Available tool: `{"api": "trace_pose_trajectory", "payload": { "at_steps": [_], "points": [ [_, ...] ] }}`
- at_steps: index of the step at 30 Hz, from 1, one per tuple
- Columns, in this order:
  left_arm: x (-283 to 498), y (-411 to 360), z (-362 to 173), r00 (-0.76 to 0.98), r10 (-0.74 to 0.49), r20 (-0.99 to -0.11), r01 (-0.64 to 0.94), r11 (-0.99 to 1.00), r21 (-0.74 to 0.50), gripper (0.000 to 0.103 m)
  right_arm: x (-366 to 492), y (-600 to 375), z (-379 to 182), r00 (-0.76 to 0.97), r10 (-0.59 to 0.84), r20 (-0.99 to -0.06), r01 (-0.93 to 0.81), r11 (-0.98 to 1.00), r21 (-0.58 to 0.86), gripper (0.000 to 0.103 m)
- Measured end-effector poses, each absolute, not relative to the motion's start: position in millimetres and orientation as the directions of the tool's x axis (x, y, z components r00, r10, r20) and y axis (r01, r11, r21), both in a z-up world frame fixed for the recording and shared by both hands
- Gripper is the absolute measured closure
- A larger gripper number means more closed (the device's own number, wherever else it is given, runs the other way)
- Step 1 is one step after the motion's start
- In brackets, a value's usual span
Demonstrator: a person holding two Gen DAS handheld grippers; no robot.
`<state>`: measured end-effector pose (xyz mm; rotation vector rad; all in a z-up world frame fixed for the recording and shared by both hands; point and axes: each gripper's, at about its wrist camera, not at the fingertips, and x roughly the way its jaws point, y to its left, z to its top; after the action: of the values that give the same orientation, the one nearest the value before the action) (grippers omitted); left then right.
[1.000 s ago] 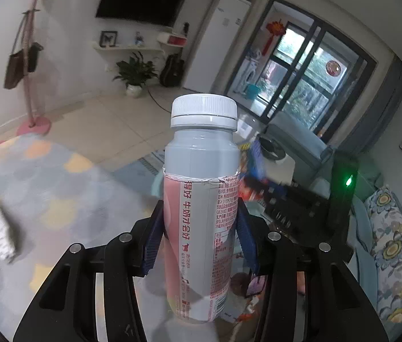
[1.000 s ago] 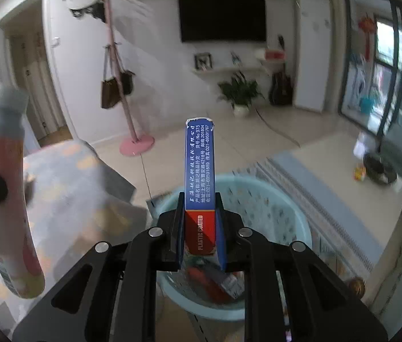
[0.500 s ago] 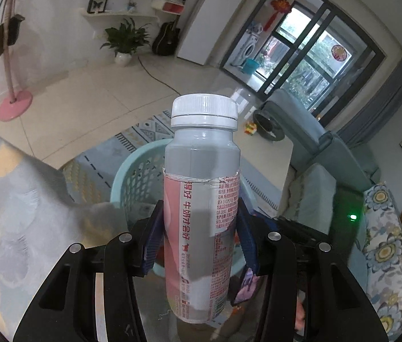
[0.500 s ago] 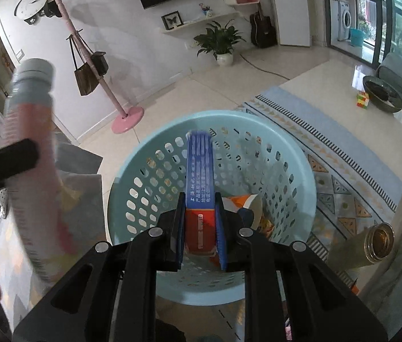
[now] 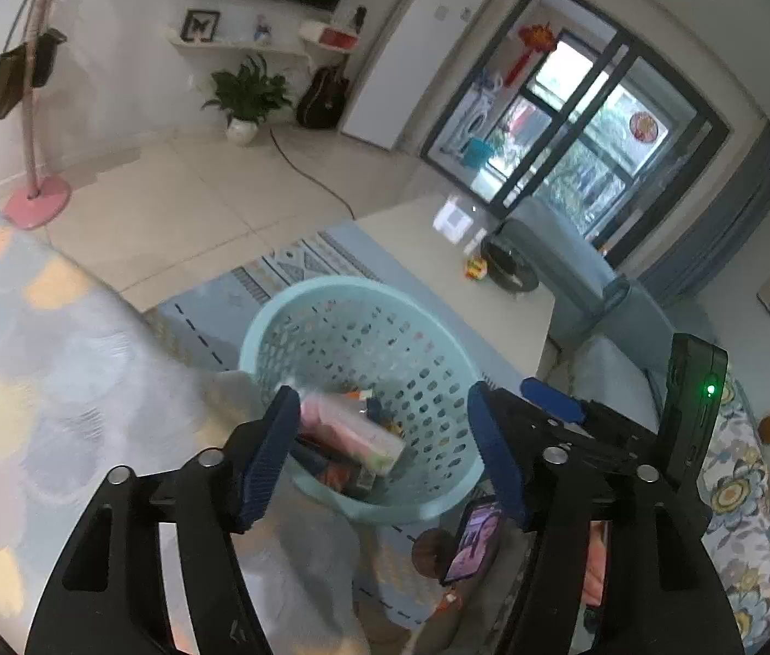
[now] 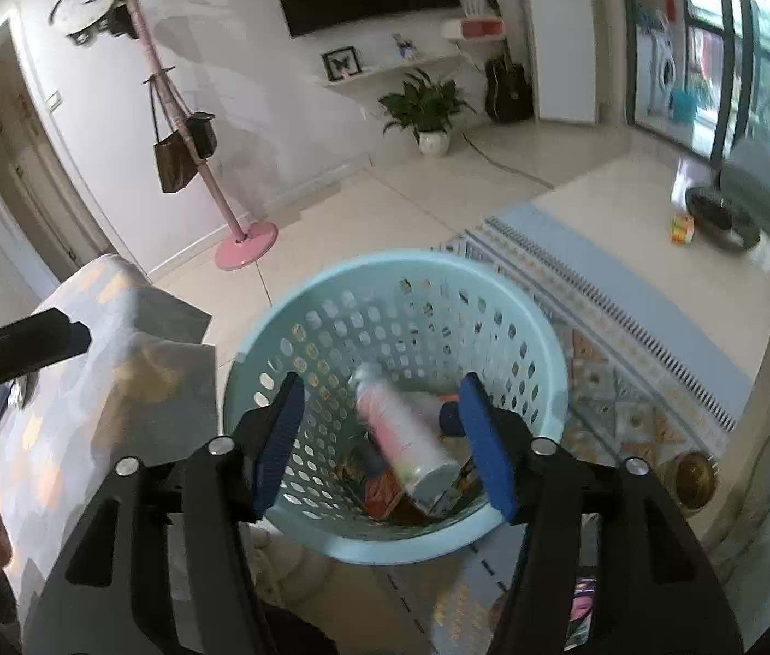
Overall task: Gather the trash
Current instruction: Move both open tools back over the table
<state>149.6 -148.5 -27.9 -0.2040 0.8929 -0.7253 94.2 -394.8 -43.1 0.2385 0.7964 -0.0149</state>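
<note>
Bottle (image 6: pixel 406 439) blurred in basket (image 6: pixel 330 295); trash beneath indistinct; both tools gape.

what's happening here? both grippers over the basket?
Yes. Someone is collecting trash with two handheld grippers. Both the left gripper and the right gripper are open and empty above the light blue basket. The pink-and-white bottle lies tilted inside it among other wrappers, blurred as if just dropped. The basket stands on the rug beside a cloth-covered table.
</note>
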Motion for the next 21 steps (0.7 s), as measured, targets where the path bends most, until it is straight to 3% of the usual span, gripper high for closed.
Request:
{"api": "trace_pose_trajectory", "payload": {
  "at_steps": [12, 21],
  "points": [
    [94.4, -45.4, 28.1, 0.581, -0.612, -0.537, 0.458, 0.791, -0.405, 0.033, 68.2, -309.4, 20.2, 0.776, 0.124, -0.618, -0.061, 0.991, 0.123, 0.038],
    [63.0, 60.5, 48.9, 0.719, -0.479, -0.503, 0.327, 0.873, -0.363, 0.023, 75.0, -219.5, 36.2, 0.762, 0.253, -0.596, -0.226, 0.967, 0.122, 0.038]
  ]
}}
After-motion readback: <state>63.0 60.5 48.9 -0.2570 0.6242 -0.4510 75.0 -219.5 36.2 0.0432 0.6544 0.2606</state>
